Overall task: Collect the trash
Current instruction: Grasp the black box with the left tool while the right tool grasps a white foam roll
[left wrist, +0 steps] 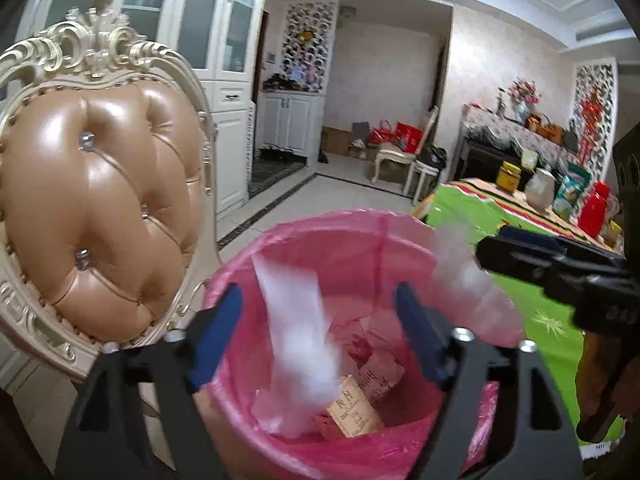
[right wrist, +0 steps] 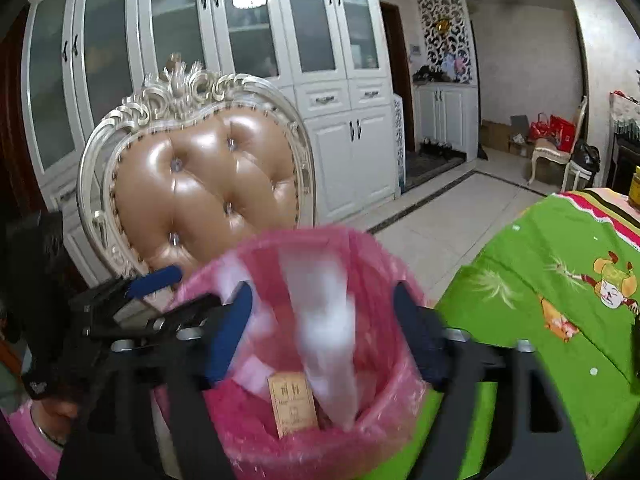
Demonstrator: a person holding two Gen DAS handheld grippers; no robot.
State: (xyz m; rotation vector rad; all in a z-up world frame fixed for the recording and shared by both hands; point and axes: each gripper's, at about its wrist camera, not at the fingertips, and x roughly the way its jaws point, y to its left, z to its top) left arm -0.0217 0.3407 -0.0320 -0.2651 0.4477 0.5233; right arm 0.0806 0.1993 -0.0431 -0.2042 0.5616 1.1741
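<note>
Two grippers, left [left wrist: 320, 334] & right [right wrist: 324, 334], hang over the pink-lined trash bin [left wrist: 240, 280], both w/ jaws spread wide, gripping nothing. Blurred white tissue [left wrist: 298, 328] sits loose between the left fingers, inside the bin above a tan card [left wrist: 354, 412]. Bin stands between tufted chair [left wrist: 100, 208] & green tablecloth [left wrist: 472, 208] edge.

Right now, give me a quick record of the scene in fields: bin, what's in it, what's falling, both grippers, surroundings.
bin: pink-lined trash bin, open top
contents: crumpled paper and a tan printed card at the bottom
falling items: blurred white tissue-like piece between the left fingers; another white piece between the right fingers
left gripper: open above the bin, nothing gripped
right gripper: open above the bin, nothing gripped
surroundings: tufted tan chair behind the bin; green tablecloth beside it
</note>
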